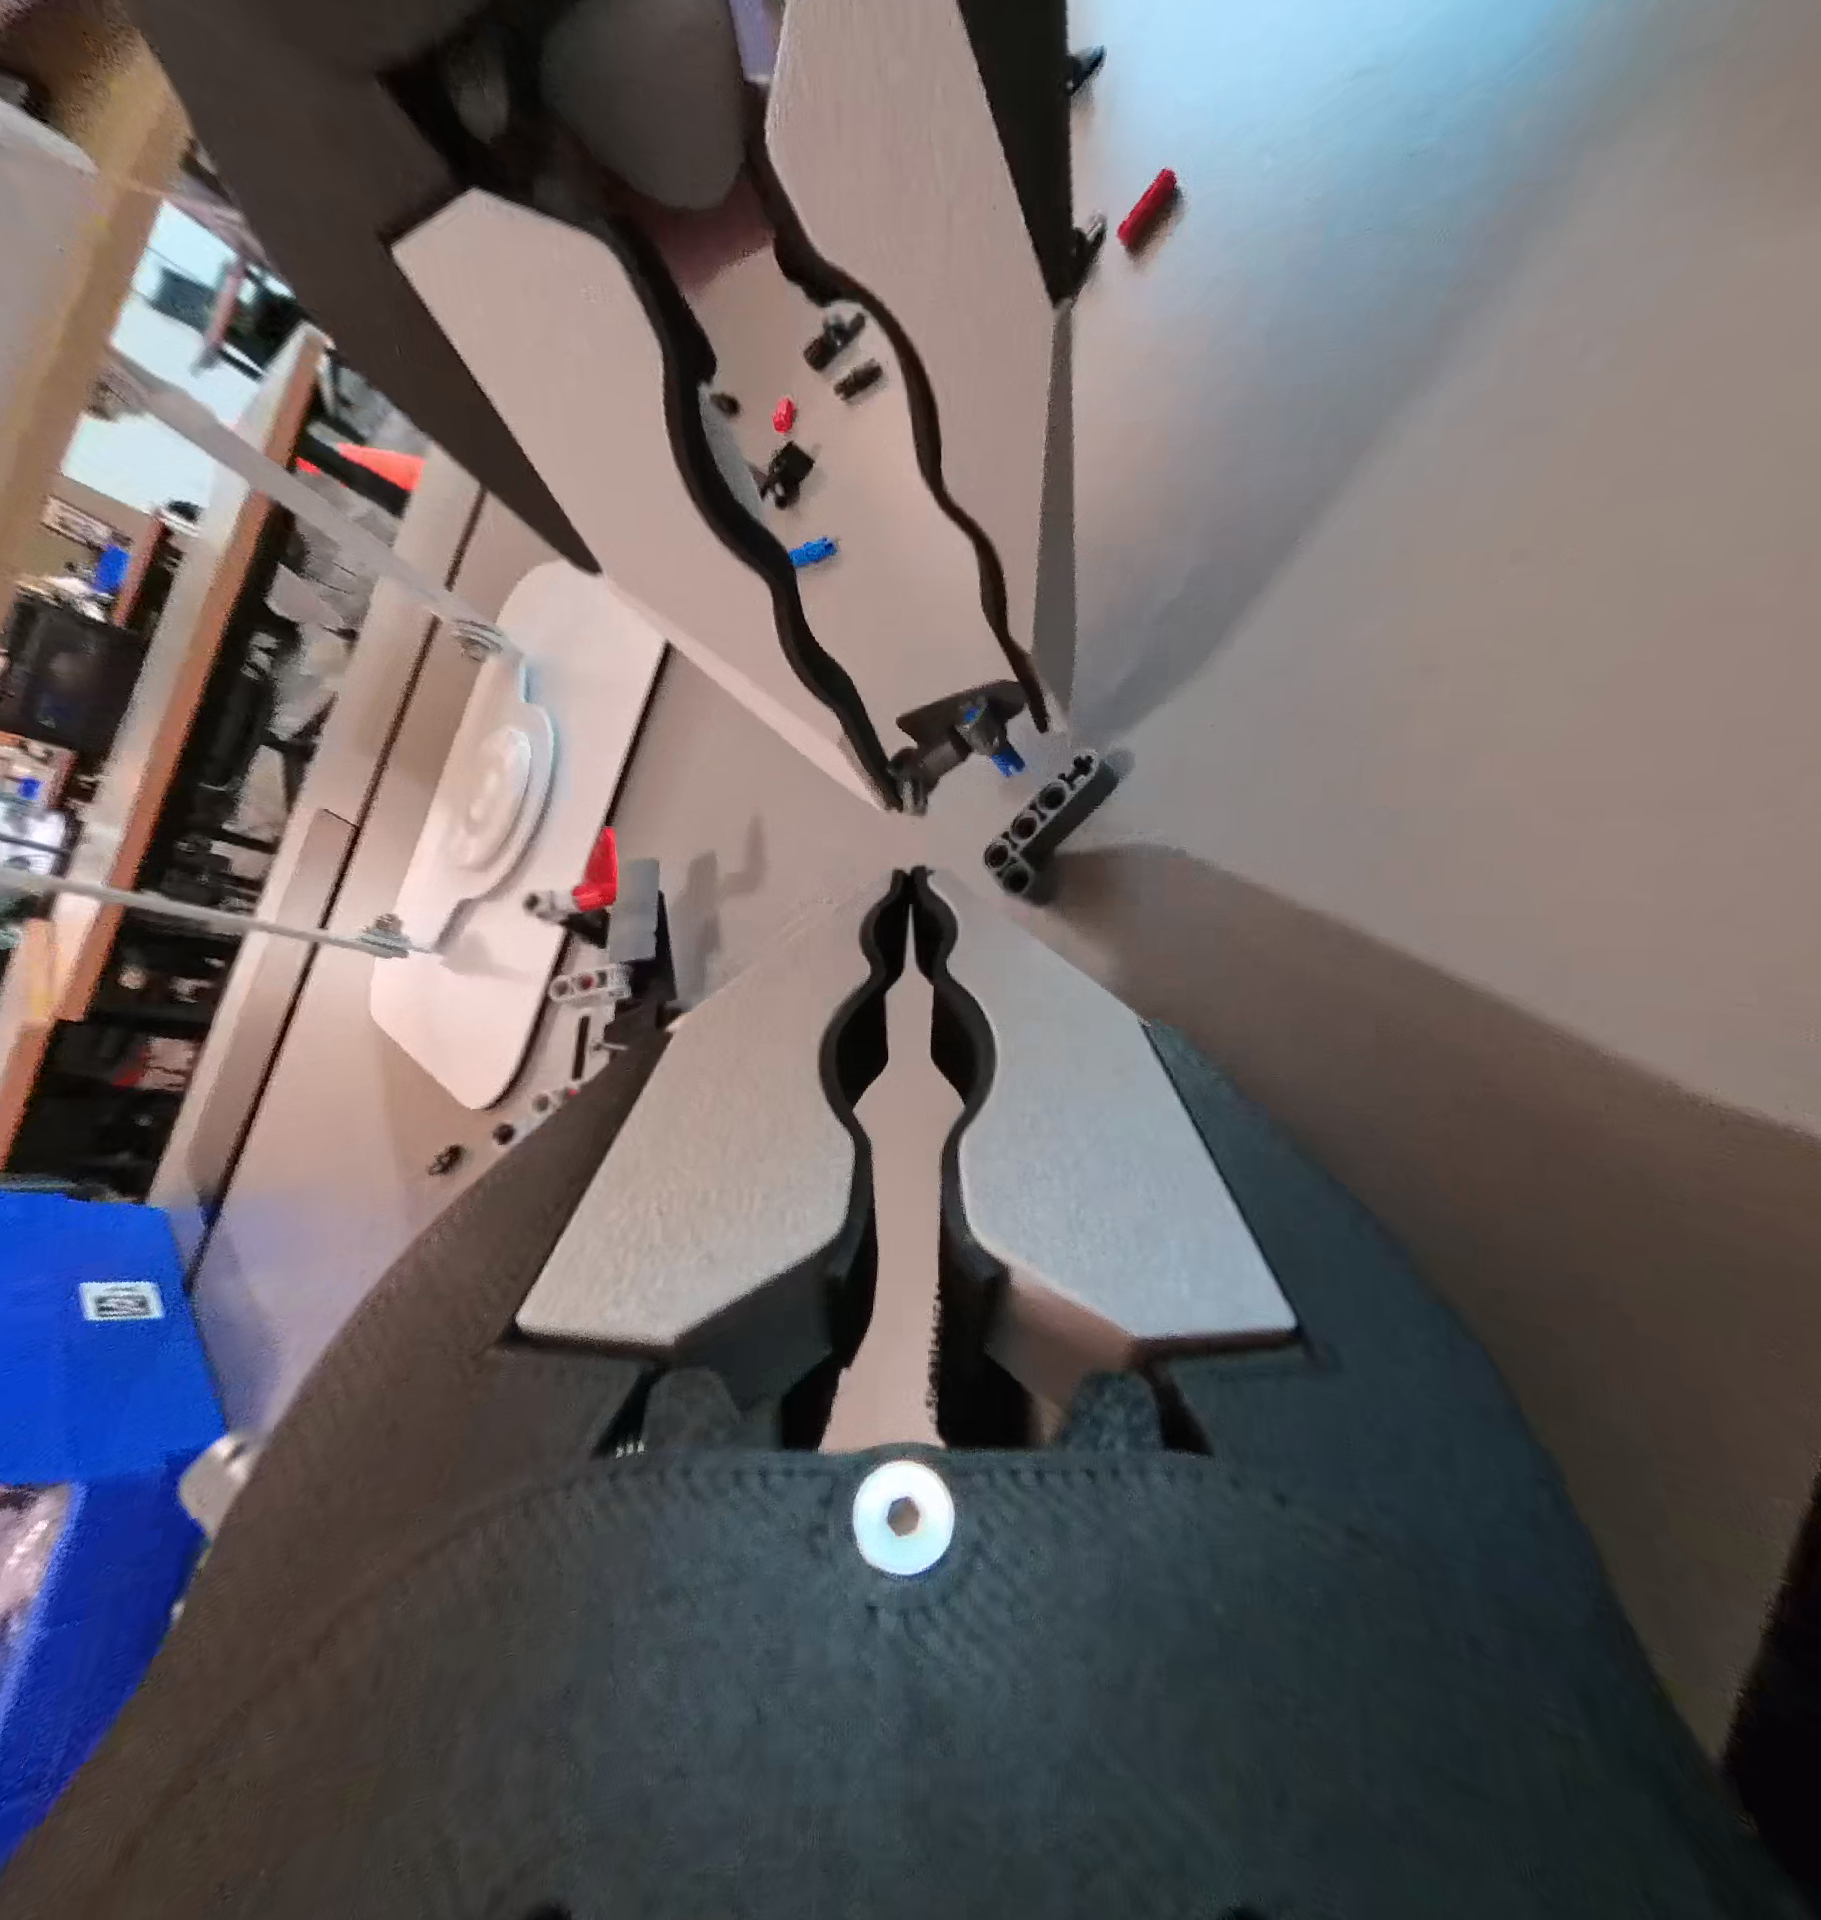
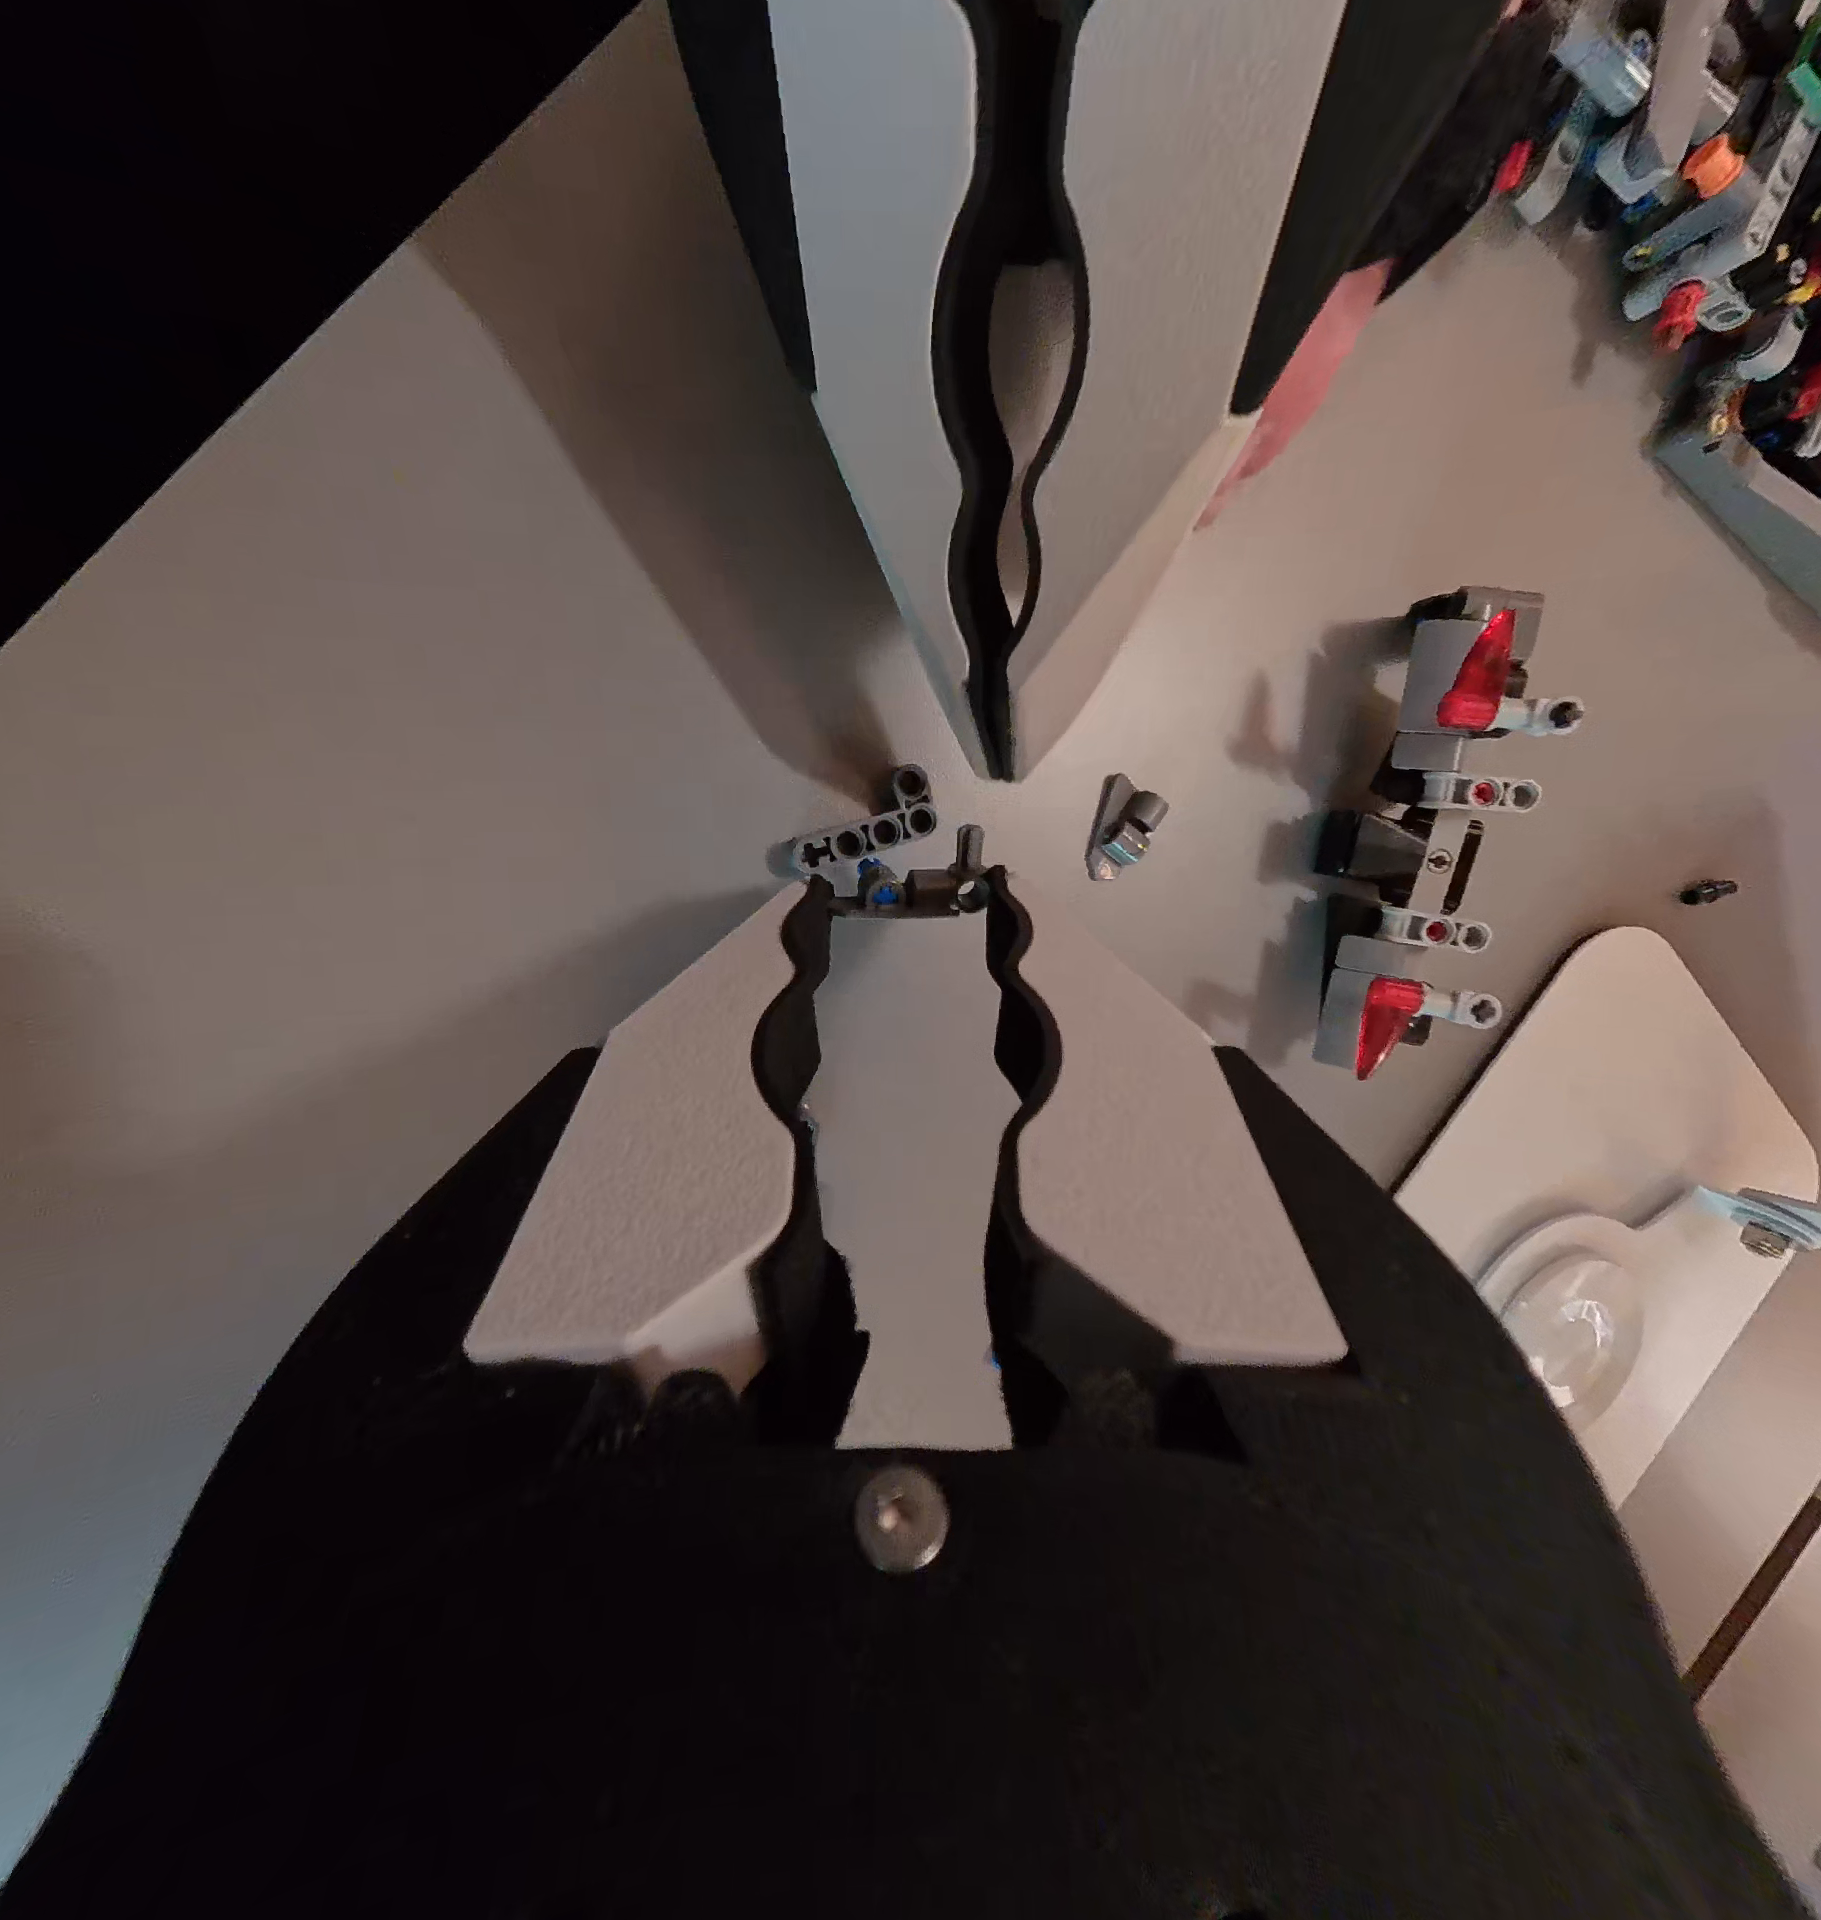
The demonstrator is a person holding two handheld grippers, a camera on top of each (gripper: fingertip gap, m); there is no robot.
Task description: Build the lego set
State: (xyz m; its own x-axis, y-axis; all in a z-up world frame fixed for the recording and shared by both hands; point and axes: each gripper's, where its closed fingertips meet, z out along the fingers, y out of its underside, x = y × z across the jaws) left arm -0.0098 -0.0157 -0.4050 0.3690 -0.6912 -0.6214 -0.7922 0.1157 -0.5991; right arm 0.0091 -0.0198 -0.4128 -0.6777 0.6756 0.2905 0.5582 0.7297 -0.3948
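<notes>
My right gripper (image 2: 906,889) is shut on a small dark grey piece with blue pins (image 2: 890,894), held just above the table. In the left wrist view the right gripper (image 1: 968,758) comes in from the top with that piece (image 1: 947,732). My left gripper (image 1: 911,878) is shut with nothing visible between its tips, facing the right gripper's tips a short way off; it also shows in the right wrist view (image 2: 994,769). A grey L-shaped beam with holes (image 2: 864,831) lies on the table right beside the held piece, and shows in the left wrist view (image 1: 1051,821).
A partly built grey, black and red assembly (image 2: 1425,831) lies to the right, with a small grey piece (image 2: 1124,831) nearer. A tray of mixed parts (image 2: 1768,260) sits at the far right. A white board (image 2: 1612,1122) and loose pins (image 1: 812,554) lie on the table. A blue bin (image 1: 54,1455) stands at the left. The tips of both grippers are at nearly the same place.
</notes>
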